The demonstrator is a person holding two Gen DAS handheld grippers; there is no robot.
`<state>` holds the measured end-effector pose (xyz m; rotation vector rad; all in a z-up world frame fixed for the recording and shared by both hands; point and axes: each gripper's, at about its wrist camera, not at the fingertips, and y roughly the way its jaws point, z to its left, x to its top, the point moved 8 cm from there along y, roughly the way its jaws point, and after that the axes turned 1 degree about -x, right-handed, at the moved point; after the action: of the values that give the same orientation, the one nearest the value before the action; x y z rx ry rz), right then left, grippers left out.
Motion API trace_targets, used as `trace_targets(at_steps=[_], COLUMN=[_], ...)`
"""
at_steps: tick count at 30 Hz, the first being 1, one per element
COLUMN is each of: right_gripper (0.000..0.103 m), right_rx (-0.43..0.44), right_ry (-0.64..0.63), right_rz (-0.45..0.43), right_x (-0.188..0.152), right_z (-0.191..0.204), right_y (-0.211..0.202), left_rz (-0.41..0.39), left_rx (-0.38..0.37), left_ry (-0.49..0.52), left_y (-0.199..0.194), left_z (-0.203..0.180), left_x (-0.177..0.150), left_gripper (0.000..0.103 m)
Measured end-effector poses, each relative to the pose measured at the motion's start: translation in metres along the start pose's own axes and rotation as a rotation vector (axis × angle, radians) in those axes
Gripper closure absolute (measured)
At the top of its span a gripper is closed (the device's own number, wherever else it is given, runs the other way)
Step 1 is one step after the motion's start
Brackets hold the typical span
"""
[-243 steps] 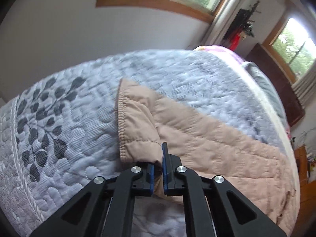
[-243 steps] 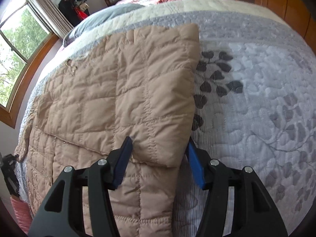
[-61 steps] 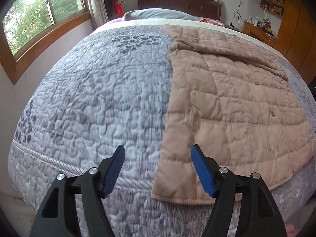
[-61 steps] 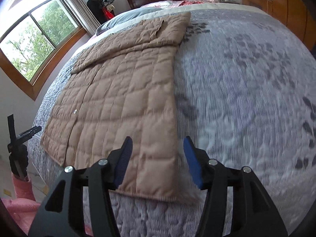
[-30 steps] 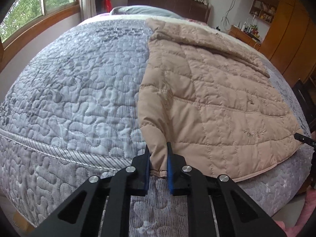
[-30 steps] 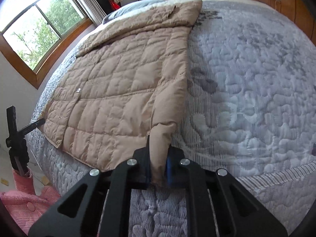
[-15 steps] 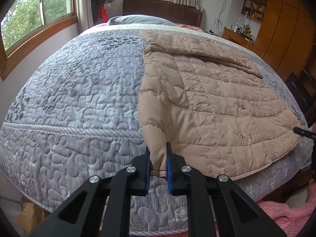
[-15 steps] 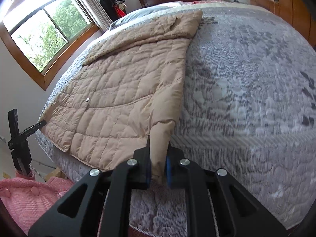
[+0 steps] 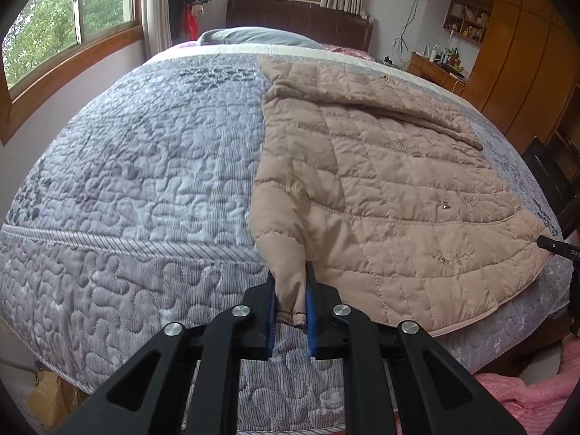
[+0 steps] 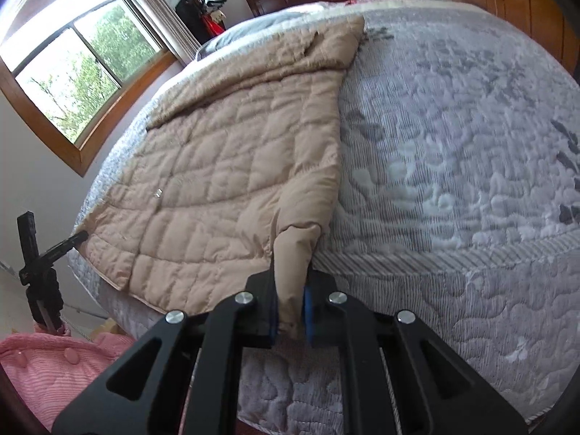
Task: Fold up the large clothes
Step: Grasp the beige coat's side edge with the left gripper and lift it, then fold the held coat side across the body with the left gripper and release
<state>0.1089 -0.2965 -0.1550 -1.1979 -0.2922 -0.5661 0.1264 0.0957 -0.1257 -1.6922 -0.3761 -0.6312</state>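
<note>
A tan quilted coat [image 9: 380,181] lies flat on the grey quilted bed [image 9: 145,166], its sleeves folded across at the far end. My left gripper [image 9: 290,304] is shut on the coat's near left hem corner, held just past the bed's foot edge. My right gripper [image 10: 290,308] is shut on the coat's [image 10: 232,181] near right hem corner, also just off the foot edge. The hem between the corners hangs over the edge. The right gripper's tip shows at the right edge of the left wrist view.
The bed [image 10: 453,166] fills most of both views. A dark headboard [image 9: 297,21] and pillows are at the far end. Windows [image 10: 72,72] line the left wall. Wooden cabinets [image 9: 507,54] stand to the right. Pink clothing [image 10: 47,369] is below the grippers.
Both grippers closed on the coat's hem corners about a second ago and have since pulled back toward the foot of the bed, dragging the hem over the edge.
</note>
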Motion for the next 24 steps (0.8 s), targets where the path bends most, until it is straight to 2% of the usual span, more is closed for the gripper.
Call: trace_targets(at_steps=[8, 13, 19, 24], right_gripper=[0.095, 0.095, 0.095, 0.095], right_rx=[0.019, 0.037, 0.050, 0.046], right_ry=[-0.032, -0.060, -0.085, -0.096], right_rz=[-0.079, -0.120, -0.130, -0.115], right_x=[0.035, 0.068, 0.129, 0.196], right_z=[0.010, 0.014, 0.017, 0.017], right_y=[-0.025, -0.036, -0.036, -0.020], left_rz=[-0.094, -0.151, -0.208, -0.225], left_rx=[0.003, 0.012, 0.017, 0.024], left_ry=[0.044, 0.076, 0.098, 0.095], left_y=[-0.021, -0.029, -0.018, 0.008], left_z=[-0.008, -0.012, -0.012, -0.010], left_x=[0.042, 0.082, 0.147, 0.210], left_gripper=[0.090, 0.090, 0.090, 0.090])
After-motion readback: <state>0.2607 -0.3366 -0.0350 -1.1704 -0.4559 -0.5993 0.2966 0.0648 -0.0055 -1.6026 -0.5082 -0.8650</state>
